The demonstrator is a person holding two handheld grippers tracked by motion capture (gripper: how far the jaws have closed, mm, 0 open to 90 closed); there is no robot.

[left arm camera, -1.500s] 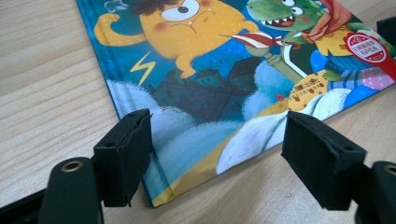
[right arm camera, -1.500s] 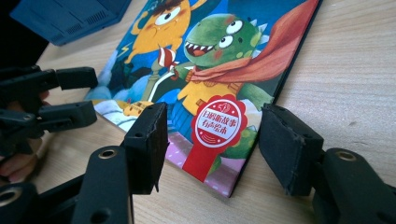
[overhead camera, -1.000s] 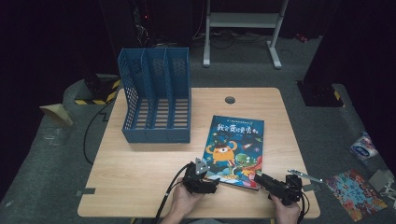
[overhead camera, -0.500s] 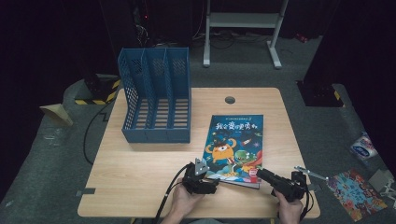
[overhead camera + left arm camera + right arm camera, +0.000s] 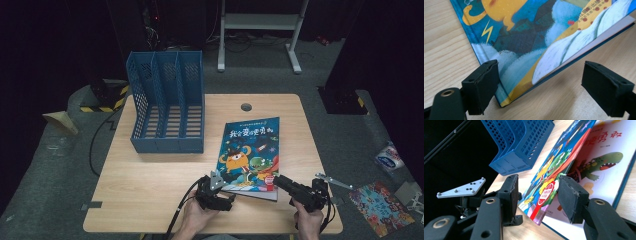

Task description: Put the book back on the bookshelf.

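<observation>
A picture book [image 5: 247, 150] with a blue cartoon cover lies on the wooden table [image 5: 150, 185]. My left gripper [image 5: 226, 191] sits at its near left corner. In the left gripper view that gripper [image 5: 544, 83] stands open, its jaws just having widened, with the book [image 5: 529, 37] corner between them and one pad [image 5: 482, 85] against the spine. My right gripper [image 5: 280, 182] is at the near right corner. There the front cover [image 5: 556, 170] is lifted off the pages and rests on one pad [image 5: 571, 195]. That gripper [image 5: 537, 192] has been closing and is open, the other pad apart from the cover.
A blue three-slot file holder [image 5: 167, 105] stands at the back left of the table, seen close by as the holder [image 5: 524, 145] in the right gripper view. A cable hole [image 5: 245, 106] lies behind the book. A leaflet [image 5: 380, 207] lies on the floor at right.
My right gripper has risen slightly and the front cover's near right corner has come up off the pages. My left hand has stayed in place.
</observation>
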